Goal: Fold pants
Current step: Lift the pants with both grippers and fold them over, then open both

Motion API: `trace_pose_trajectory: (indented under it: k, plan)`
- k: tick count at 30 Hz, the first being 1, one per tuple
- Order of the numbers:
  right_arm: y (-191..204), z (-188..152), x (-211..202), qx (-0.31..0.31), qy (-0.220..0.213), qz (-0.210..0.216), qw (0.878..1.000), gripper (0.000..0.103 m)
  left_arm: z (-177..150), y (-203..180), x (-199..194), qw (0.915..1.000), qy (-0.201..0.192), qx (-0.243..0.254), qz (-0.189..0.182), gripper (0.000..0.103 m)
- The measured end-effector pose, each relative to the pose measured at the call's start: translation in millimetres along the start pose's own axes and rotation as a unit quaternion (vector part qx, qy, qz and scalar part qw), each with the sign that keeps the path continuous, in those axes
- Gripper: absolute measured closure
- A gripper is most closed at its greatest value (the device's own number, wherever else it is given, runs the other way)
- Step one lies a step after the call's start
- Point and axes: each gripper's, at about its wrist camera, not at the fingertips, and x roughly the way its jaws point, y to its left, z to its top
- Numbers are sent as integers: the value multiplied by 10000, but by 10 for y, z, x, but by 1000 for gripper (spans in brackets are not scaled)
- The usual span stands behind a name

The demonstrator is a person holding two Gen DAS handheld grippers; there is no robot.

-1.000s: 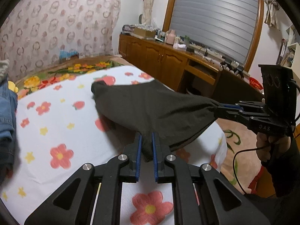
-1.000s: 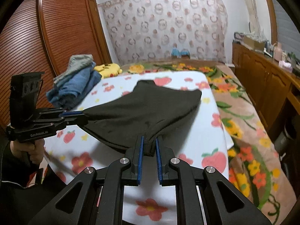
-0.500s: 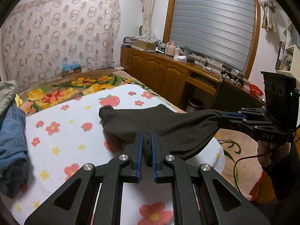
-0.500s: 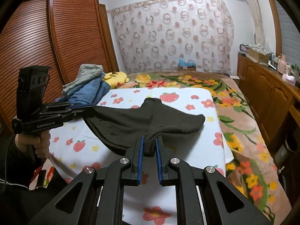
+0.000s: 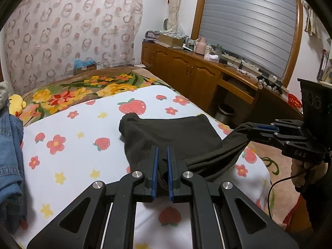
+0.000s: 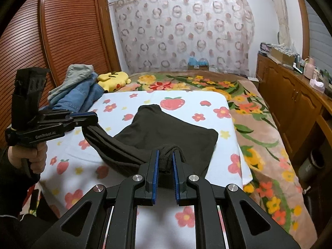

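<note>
left black two-finger gripper (image 5: 161, 161): clamped on dark soft-knit pants (image 5: 172, 130) | right black two-finger gripper (image 6: 165, 161): clamped on same edge | pants: near edge lifted, far part on strawberry-print white sheet (image 5: 83, 145) | risk: uneven pull may slip cloth, skewing fold

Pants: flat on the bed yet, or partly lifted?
Partly lifted. The far part of the pants lies on the bed; the near edge hangs between left gripper and right gripper.

Both wrist cams face headboard, sharing bed (image 5: 68, 145).
</note>
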Motion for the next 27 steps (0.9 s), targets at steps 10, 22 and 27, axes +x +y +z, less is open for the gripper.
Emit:
trace_pose_trajectory:
  k: [10, 22, 27]
  plan:
    - [-183, 179, 320, 71, 18, -12, 10000, 91, 244, 124, 317, 9999, 120, 29, 95, 94]
    - [-395, 302, 676, 221, 146, 45, 9996, 91, 448, 301, 738, 9992, 341, -11, 198, 94]
    - [-425, 267, 771, 286, 268, 19, 9992, 91, 447, 387, 900, 9984, 453, -80, 321, 93]
